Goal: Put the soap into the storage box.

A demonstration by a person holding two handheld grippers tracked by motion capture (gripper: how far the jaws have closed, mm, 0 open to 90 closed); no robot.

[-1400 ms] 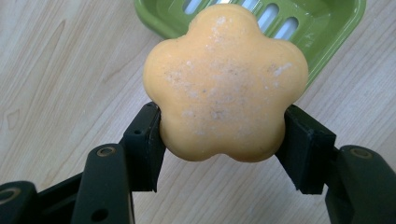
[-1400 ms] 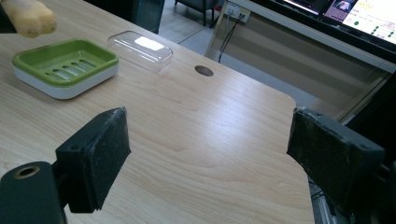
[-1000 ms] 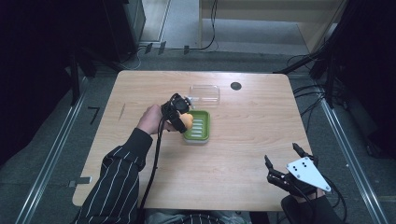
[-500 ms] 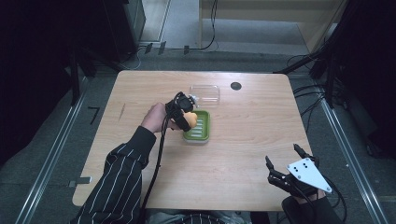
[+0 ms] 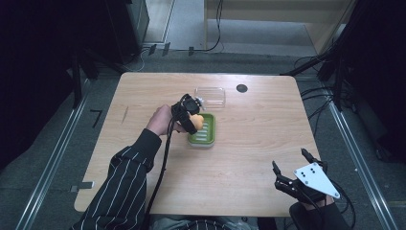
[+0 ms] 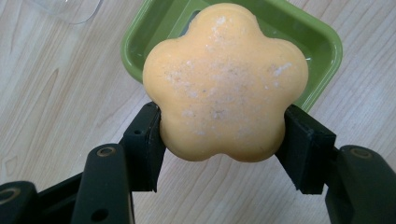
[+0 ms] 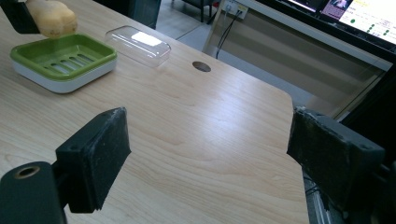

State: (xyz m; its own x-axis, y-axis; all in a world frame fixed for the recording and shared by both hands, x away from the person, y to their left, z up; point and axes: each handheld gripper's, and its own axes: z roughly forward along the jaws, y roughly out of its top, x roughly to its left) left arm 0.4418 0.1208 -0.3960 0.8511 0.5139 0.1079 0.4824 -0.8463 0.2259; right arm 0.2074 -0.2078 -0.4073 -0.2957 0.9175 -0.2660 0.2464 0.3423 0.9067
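Observation:
A flower-shaped orange soap [image 6: 224, 84] is clamped between the two black jaws of my left gripper [image 6: 223, 140], which is shut on it. It hangs just above the near left corner of a green soap dish [image 6: 322, 42]. From above, the left gripper [image 5: 191, 115] holds the soap [image 5: 196, 118] over the left edge of the dish [image 5: 205, 132]. The right gripper view shows the same soap [image 7: 51, 17] above the dish [image 7: 63, 58]. My right gripper [image 5: 293, 168] rests at the table's near right corner, jaws wide apart with nothing between them.
A clear plastic lid [image 5: 210, 97] lies on the wooden table [image 5: 258, 139] just behind the dish. A small dark round hole [image 5: 242, 88] sits to the right of the lid. A cable trails from the left gripper along the striped sleeve.
The left gripper with the soap has shifted slightly toward the dish. The right gripper has stayed put.

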